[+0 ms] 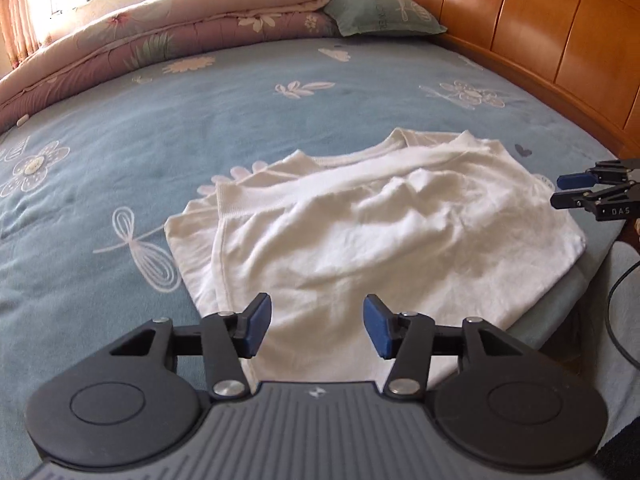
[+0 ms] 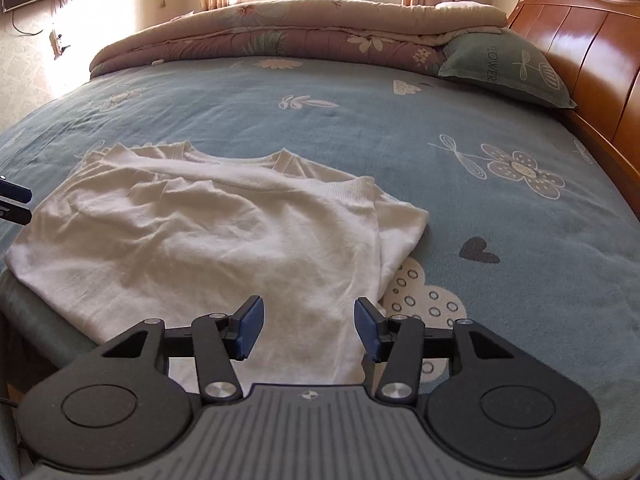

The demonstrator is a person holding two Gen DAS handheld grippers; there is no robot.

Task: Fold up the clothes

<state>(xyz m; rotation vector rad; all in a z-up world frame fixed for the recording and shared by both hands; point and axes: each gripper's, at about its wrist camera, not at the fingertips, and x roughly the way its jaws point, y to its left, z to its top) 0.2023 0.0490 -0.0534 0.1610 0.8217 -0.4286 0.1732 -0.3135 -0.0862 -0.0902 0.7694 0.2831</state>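
Note:
A white shirt (image 1: 360, 232) lies on the blue bedsheet (image 1: 160, 128) near the bed's front edge, its sleeves folded in over the body and its collar toward the far side. It also shows in the right wrist view (image 2: 208, 240). My left gripper (image 1: 317, 328) is open and empty, just above the shirt's near hem on its left part. My right gripper (image 2: 309, 328) is open and empty over the near hem on the shirt's right part. The right gripper also shows at the right edge of the left wrist view (image 1: 568, 191), open.
A folded floral quilt (image 2: 280, 36) lies along the far side of the bed, with a green pillow (image 2: 508, 68) beside it. A wooden headboard (image 2: 592, 52) runs along the right. A black cable (image 1: 616, 312) hangs off the bed's near edge.

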